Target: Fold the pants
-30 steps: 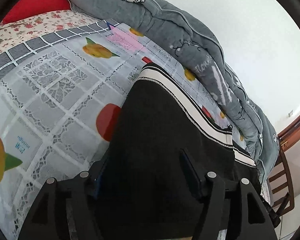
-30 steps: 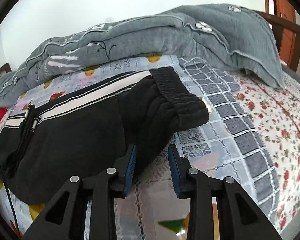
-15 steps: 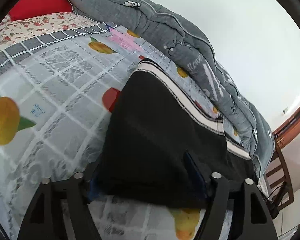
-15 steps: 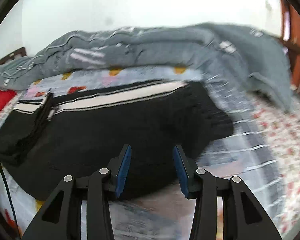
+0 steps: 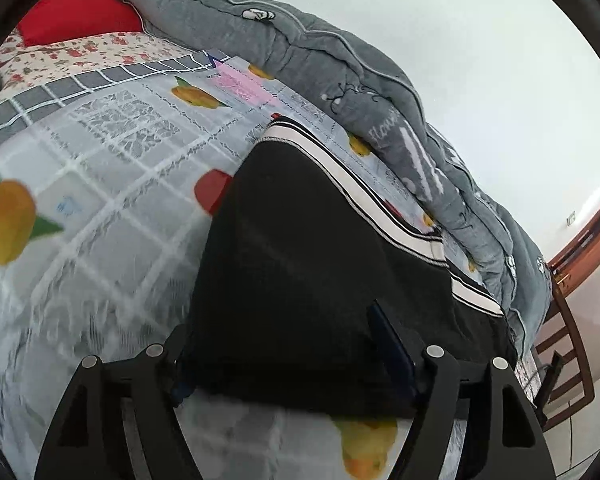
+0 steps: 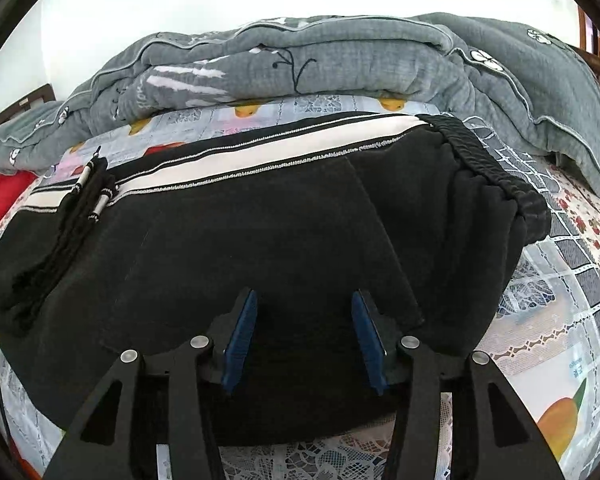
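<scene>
- bed surface: lace-patterned cover (image 5: 112, 184) printed with fruit, a floral sheet (image 6: 580, 216) beyond its grey-checked border; white wall behind.
- rolled grey quilt (image 6: 300, 64) lies along the far side of the bed, next to the wall; red pillow (image 5: 80, 8) at one end, wooden chair (image 5: 564, 360) off the bed's edge.
- black pants (image 6: 260, 232) lie folded on the cover, just in front of the quilt. white side stripe (image 6: 280, 152) runs along the far edge, elastic waistband (image 6: 492, 168) at the right in the right wrist view, drawstrings (image 6: 88, 188) at the left.
- no containers in view.
- vs one second ago, right view: the waistband end was bunched up between the fingers; now the cloth lies flat under them and the blue pads stand wider apart.
- vs one second ago, left view: the near edge of the pants now shows with bare cover in front of it; the gripper has backed away.
- left gripper (image 5: 296, 364): angled down, jaws wide, straddling the near corner of the pants; left pad is behind cloth, so contact cannot be told.
- right gripper (image 6: 304, 340): tilted steeply down over the pants, jaws opening, pads clear of the cloth, nothing pinched.
</scene>
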A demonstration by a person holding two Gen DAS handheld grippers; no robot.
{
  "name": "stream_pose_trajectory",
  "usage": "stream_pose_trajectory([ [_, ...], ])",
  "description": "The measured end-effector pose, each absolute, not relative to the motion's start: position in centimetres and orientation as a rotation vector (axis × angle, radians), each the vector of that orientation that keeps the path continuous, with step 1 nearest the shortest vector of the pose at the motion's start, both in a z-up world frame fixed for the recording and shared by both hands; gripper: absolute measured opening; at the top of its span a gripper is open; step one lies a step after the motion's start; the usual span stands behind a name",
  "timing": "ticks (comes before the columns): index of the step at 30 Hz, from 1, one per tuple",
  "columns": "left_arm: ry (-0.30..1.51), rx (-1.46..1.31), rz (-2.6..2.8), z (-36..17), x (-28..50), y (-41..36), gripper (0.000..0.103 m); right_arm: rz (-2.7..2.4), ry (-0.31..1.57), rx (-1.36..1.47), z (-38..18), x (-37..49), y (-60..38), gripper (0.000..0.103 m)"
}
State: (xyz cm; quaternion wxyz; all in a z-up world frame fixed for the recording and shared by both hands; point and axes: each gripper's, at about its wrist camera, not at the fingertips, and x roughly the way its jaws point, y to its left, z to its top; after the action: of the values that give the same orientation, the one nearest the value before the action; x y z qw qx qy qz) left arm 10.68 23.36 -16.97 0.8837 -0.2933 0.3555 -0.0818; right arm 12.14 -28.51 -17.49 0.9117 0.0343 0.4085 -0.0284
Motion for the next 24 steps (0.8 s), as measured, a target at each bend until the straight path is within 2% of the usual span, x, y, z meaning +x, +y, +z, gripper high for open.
stream_pose_trajectory([
  [13, 0.735, -0.67, -0.136, -17.2, 12.9, 22.9, 0.073, -0.071, 0.812, 0.061, -17.8, 11.8, -28.1, 0.05],
  [24, 0.734, -0.64, -0.129, -17.0, 11.5, 21.8, 0.07, -0.075, 0.808, 0.06, -17.9, 11.7, -28.1, 0.05],
])
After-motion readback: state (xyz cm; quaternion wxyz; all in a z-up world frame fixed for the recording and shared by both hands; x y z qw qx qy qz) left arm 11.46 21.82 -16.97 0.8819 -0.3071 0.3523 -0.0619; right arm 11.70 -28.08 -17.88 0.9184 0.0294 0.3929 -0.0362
